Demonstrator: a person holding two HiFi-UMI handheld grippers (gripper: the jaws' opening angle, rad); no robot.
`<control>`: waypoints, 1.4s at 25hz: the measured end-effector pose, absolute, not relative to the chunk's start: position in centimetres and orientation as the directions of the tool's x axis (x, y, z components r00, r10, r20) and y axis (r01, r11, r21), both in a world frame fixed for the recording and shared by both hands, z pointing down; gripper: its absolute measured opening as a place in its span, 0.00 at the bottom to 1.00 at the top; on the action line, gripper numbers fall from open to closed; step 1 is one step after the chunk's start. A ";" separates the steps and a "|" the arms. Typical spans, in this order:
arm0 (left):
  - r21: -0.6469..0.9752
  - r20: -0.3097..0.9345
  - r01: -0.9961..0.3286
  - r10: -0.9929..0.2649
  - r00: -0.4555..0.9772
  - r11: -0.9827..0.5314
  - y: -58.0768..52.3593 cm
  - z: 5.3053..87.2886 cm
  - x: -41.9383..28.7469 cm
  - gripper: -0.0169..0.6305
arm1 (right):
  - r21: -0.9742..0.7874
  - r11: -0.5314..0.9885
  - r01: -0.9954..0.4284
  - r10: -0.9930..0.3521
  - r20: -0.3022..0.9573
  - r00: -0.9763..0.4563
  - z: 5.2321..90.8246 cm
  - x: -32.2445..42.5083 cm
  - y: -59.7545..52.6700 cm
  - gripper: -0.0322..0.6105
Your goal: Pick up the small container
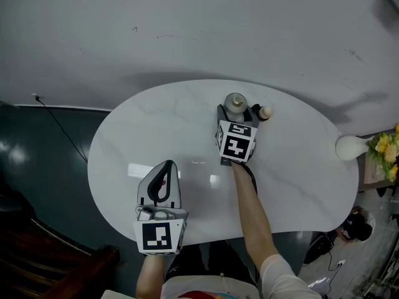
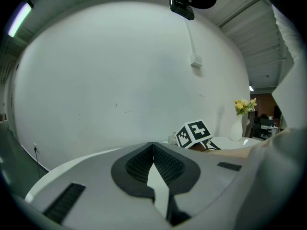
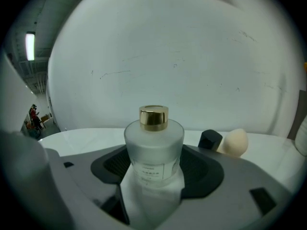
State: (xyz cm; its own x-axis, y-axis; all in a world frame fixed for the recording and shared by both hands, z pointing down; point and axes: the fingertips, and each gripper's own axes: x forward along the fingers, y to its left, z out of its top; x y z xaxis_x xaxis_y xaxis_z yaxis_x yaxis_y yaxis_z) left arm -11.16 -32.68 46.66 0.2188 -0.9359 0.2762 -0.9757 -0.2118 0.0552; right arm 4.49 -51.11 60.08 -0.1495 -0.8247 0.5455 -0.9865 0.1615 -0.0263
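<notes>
The small container (image 1: 235, 104) is a frosted glass bottle (image 3: 153, 152) with a gold cap, standing upright near the far edge of the white oval table (image 1: 143, 129). My right gripper (image 1: 235, 113) is around it, and in the right gripper view (image 3: 154, 174) both black pads press against the bottle's sides. My left gripper (image 1: 166, 164) hovers near the table's front edge, well apart from the bottle. Its jaws are shut tip to tip with nothing between them (image 2: 153, 146).
A small black cap (image 3: 210, 139) and a beige egg-shaped sponge (image 3: 233, 142) lie just right of the bottle. A white vase (image 1: 352, 147) with yellow flowers (image 1: 386, 149) stands beyond the table's right end. A grey wall rises behind the table.
</notes>
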 end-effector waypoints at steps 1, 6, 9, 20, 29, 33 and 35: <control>0.052 0.275 -0.976 -0.937 0.218 -0.212 -32.6 46.6 -11.2 0.05 | -0.022 0.165 -0.986 -0.827 0.541 -0.151 59.8 4.5 -51.0 0.57; 0.036 0.246 -0.977 -0.945 0.214 -0.211 -32.3 45.2 -11.4 0.05 | -0.007 0.184 -0.983 -0.847 0.506 -0.162 57.0 4.3 -50.1 0.57; 0.029 0.213 -0.976 -0.953 0.215 -0.214 -32.2 43.4 -11.2 0.05 | 0.018 0.193 -0.981 -0.864 0.478 -0.162 54.1 4.2 -49.6 0.57; -0.007 0.093 -0.978 -0.974 0.209 -0.210 -29.6 35.6 -10.2 0.05 | 0.030 0.232 -0.972 -0.917 0.340 -0.208 40.4 4.7 -44.0 0.57; -0.051 -0.002 -0.975 -0.977 0.215 -0.215 -26.4 30.5 -9.2 0.05 | -0.004 0.312 -0.950 -0.927 0.216 -0.306 32.0 4.4 -35.8 0.57; -0.081 -0.017 -0.975 -0.978 0.209 -0.207 -24.5 29.4 -9.3 0.05 | -0.010 0.354 -0.935 -0.919 0.183 -0.350 30.6 4.2 -31.4 0.57; -0.089 -0.029 -0.974 -0.977 0.210 -0.207 -23.8 28.8 -9.3 0.05 | -0.014 0.368 -0.930 -0.916 0.169 -0.365 29.9 4.2 -29.4 0.57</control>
State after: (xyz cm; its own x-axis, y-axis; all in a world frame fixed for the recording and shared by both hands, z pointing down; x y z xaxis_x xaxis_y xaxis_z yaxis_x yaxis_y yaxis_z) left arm -9.34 -23.84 28.77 0.2099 -0.9773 -0.0287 -0.9744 -0.2067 -0.0886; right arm 4.18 -29.40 29.91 -0.3646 -0.9157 0.1688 -0.9299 0.3676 -0.0141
